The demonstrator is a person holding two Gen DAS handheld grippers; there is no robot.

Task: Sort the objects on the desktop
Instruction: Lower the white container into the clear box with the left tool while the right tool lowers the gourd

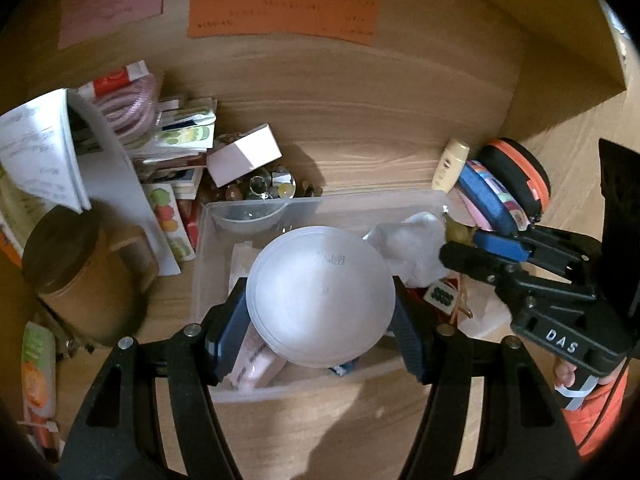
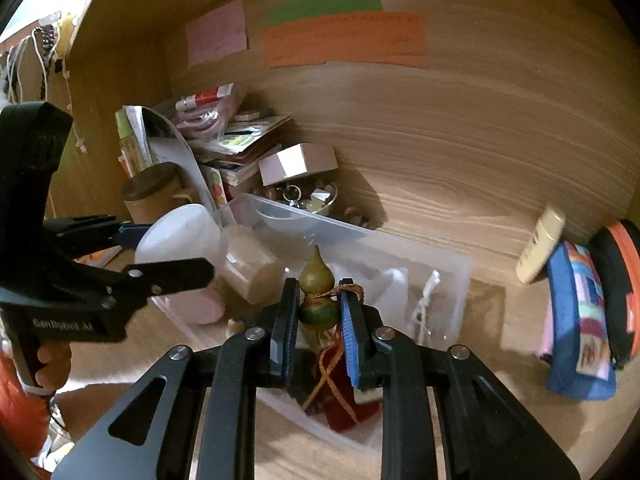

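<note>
Left gripper: fingers pinch a round white container by its sides, held above the clear plastic bin. Left of bin: brown lidded jar, stack of papers and packets; small pink box behind it. Right gripper: fingers pinch a small green gourd charm with red cord, over the bin's near right part. Far right: blue pouch, orange-rimmed black case against the wooden back panel.

White lidded jar and gourd charm above clear bin
</note>
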